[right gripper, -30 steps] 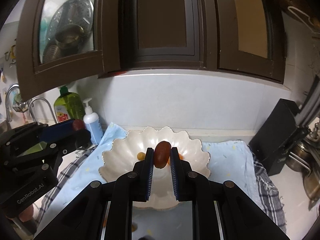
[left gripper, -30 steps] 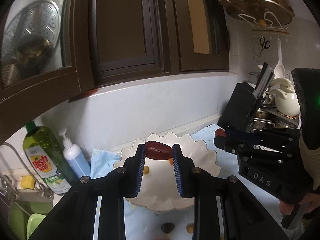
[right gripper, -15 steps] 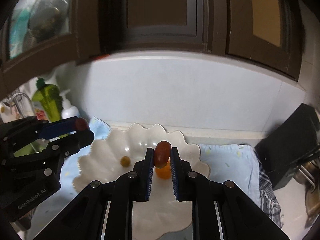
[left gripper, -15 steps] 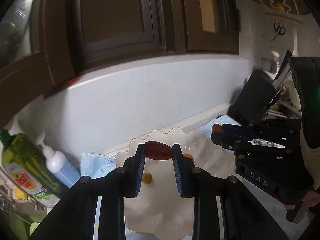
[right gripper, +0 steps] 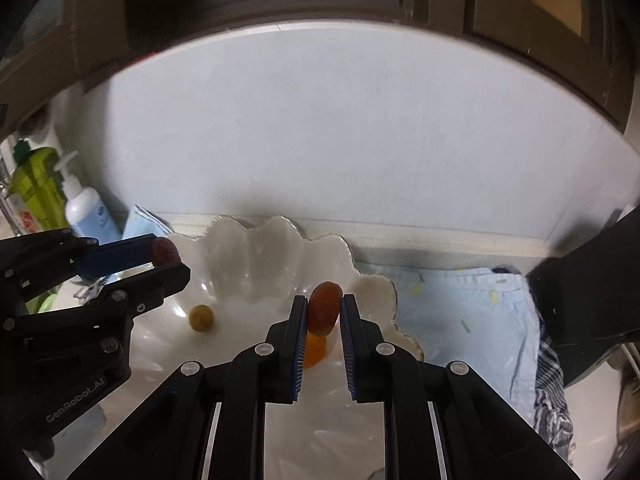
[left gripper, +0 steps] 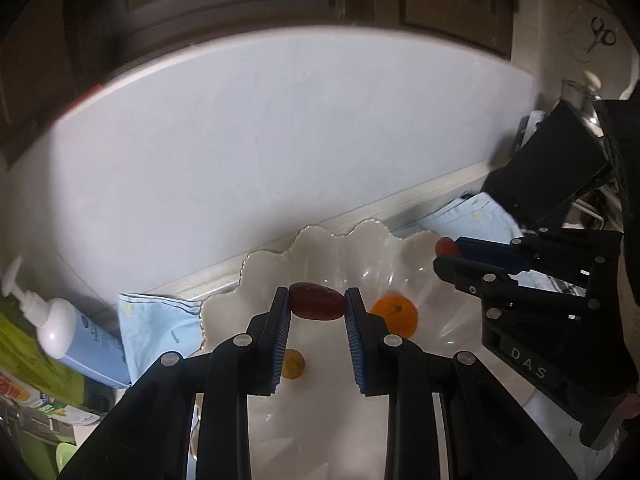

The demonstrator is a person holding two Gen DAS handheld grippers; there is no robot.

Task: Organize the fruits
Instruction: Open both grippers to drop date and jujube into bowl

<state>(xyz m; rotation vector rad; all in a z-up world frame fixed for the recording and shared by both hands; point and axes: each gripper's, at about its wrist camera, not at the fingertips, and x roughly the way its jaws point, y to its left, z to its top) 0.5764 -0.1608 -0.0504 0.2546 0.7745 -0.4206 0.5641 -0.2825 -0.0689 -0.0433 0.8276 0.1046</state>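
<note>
My left gripper (left gripper: 317, 303) is shut on a dark red date (left gripper: 317, 301), held crosswise over the white scalloped bowl (left gripper: 360, 240). My right gripper (right gripper: 324, 307) is shut on a reddish-brown date (right gripper: 323, 307), held upright over the same bowl (right gripper: 256, 256). In the bowl lie a small orange fruit (left gripper: 394, 315) and a small yellow fruit (left gripper: 291, 364). The right wrist view shows the yellow fruit (right gripper: 201, 317) and the orange fruit (right gripper: 314, 350) under my fingers. Each gripper shows in the other's view, the right one (left gripper: 446, 247) and the left one (right gripper: 165, 251).
The bowl sits on a light blue cloth (right gripper: 460, 312) on the counter against a white wall. A white pump bottle (left gripper: 76, 340) and a green dish soap bottle (right gripper: 34, 188) stand at the left. A black knife block (left gripper: 548, 168) stands at the right.
Both grippers have moved forward and down towards the bowl, each still holding its date. The bowl and the fruits in it now look larger and closer.
</note>
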